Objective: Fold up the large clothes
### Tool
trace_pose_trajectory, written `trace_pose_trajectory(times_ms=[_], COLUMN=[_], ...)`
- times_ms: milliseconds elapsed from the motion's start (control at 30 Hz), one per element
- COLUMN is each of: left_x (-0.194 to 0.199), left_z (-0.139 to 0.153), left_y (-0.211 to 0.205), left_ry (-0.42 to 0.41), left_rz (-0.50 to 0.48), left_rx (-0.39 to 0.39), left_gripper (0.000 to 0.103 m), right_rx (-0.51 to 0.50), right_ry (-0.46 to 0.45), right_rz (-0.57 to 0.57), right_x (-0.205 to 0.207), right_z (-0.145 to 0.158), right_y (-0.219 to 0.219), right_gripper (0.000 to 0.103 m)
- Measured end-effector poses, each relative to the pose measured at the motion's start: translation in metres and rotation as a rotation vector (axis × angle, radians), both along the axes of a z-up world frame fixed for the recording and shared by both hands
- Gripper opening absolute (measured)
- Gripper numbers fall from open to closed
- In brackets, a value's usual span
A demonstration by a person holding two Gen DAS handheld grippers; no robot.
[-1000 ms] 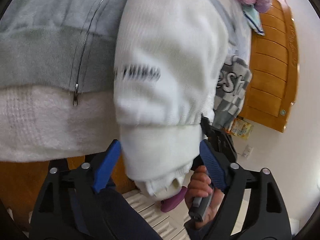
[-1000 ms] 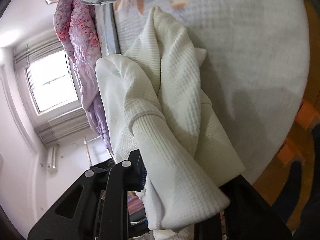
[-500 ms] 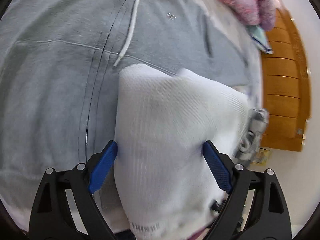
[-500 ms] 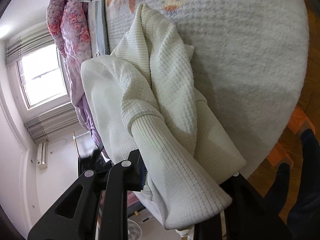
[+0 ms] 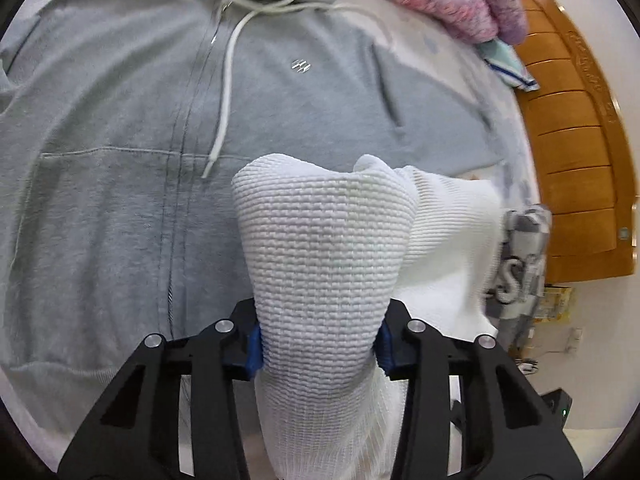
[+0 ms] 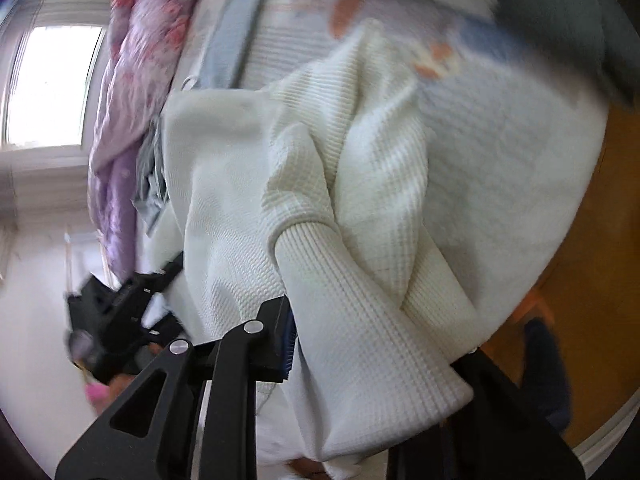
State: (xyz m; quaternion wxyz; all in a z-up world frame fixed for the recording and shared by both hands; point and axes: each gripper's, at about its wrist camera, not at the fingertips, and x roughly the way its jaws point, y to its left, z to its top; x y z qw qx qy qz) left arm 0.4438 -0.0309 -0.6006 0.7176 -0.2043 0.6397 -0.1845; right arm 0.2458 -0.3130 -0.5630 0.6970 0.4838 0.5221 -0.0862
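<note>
**Me:** I've got the white waffle-knit sweater (image 5: 324, 248) in both tools. The left gripper (image 5: 318, 344) is closing, its blue pads pinching a bunched fold of the knit. The right gripper (image 6: 372, 344) is clenched on the ribbed cuff (image 6: 372, 320) end of a sleeve.

**Partner:** Where's the sweater relative to the grey zip hoodie (image 5: 120, 160)?

**Me:** Lifted in front of it, hanging above its lower front near the drawstring (image 5: 226, 96) end. The hoodie lies flat on the bed. From the right wrist view the rest of the sweater drapes over the pale quilted bedspread (image 6: 520, 152), with the purple floral duvet (image 6: 132, 80) bunched behind it.

**Partner:** Which step is this?

**Me:** I'd judge it's the pick-up before any proper fold (the sweater is crumpled, nothing squared off). Next I need to carry it to free bedspread, spread it flat and pull the sleeves out, keeping both pinches firm so the knit doesn't slip.

**Partner:** Any baskets or bins to report?

**Me:** None that I can see; only the wooden headboard (image 5: 576, 152) beyond the hoodie.
</note>
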Motion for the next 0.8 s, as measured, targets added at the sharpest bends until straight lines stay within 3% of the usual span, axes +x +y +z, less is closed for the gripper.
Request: trace_pose_trajectory(times_ms=[233, 433, 600, 800], left_x=[-0.019, -0.026, -0.019, -0.009], left_z=[0.082, 0.171, 0.211, 0.213], left_y=[-0.009, -0.045, -0.129, -0.27], left_ry=[-0.134, -0.311, -0.378, -0.381], left_rz=[0.015, 0.044, 0.051, -0.03], left_rx=[-0.037, -0.056, -0.112, -0.175], left_gripper=[0.04, 0.04, 0.04, 0.04], right_rx=[-0.196, -0.224, -0.267, -0.34], right_ry=[-0.104, -0.263, -0.332, -0.293], right_rz=[0.189, 0.282, 0.276, 0.237], right_x=[0.026, 0.041, 0.043, 0.032], right_z=[0.075, 0.133, 0.171, 0.178], right_y=[-0.002, -0.045, -0.131, -0.239], right_gripper=[0.02, 0.02, 0.02, 0.02])
